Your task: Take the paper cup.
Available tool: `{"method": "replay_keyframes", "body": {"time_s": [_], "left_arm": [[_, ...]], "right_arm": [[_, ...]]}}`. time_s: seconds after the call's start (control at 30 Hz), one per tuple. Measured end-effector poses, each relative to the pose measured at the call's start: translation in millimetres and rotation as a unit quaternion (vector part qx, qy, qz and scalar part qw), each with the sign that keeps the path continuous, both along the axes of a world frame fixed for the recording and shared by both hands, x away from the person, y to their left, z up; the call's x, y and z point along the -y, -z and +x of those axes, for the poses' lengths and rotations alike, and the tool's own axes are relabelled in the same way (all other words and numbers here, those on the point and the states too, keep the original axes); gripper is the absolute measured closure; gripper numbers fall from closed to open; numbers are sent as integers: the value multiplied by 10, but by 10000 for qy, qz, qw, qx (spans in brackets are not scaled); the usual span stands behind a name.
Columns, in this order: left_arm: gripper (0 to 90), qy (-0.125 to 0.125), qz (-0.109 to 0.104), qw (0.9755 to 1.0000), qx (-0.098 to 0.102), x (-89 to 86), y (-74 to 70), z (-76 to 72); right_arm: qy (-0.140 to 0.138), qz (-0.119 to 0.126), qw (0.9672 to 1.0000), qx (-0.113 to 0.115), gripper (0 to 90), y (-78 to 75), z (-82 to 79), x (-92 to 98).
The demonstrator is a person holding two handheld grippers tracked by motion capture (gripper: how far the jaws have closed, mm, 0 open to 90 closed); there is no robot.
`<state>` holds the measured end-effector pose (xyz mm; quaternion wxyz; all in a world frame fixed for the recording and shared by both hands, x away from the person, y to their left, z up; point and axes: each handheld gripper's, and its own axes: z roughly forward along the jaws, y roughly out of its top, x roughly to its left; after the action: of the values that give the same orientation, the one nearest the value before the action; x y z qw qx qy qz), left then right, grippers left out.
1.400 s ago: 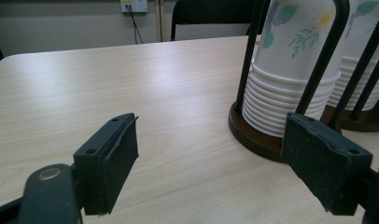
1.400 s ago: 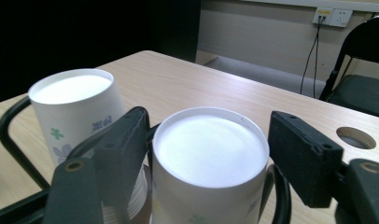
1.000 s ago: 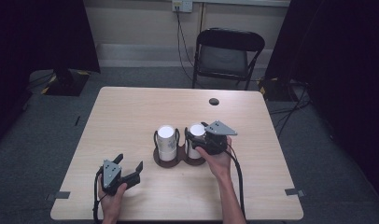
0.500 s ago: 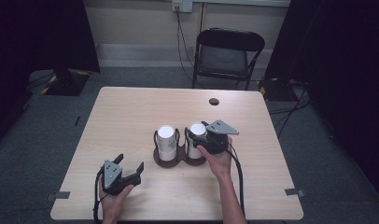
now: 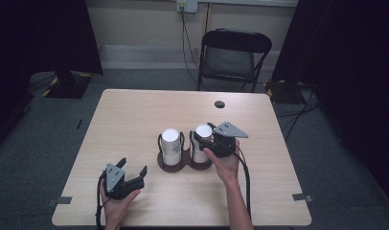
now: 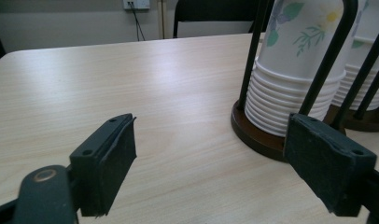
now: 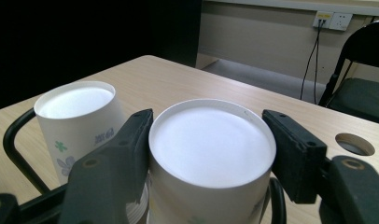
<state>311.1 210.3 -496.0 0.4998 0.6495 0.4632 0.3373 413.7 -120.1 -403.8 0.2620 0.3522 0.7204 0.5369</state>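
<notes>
- My right hand-held gripper (image 7: 208, 154) has just closed onto the right cup stack (image 7: 211, 163) in the dark holder (image 5: 180, 163); it looks ready to lift.
- My left hand-held gripper (image 6: 211, 168) waits wide open, near the holder's left side.

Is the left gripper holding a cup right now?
No, the left gripper rests open on the table, apart from the cup stacks.
</notes>
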Motion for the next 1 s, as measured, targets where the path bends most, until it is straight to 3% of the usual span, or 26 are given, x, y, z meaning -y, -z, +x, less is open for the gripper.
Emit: {"method": "replay_keyframes", "body": {"time_s": [0.03,0.23,0.4,0.5,0.9,1.0], "left_arm": [[241,-7,-42,10000,-2,0,1,3],[302,102,12,9999,17,1,0,-1],[296,171,-6,9999,-2,-8,0,5],[293,295,-206,9992,-171,-26,-1,35],[210,613,-179,9979,-59,-24,1,8],[193,593,-229,9980,-45,-33,2,5]], "right_arm": [[2,22,10000,8,361,-10,-1,-1],[48,42,10000,32,361,-45,-14,1],[94,112,9999,48,361,-64,-14,19],[103,122,9998,72,361,-82,-21,22],[120,310,9992,207,363,-215,-63,57],[88,312,9991,269,363,-250,-82,64]]}}
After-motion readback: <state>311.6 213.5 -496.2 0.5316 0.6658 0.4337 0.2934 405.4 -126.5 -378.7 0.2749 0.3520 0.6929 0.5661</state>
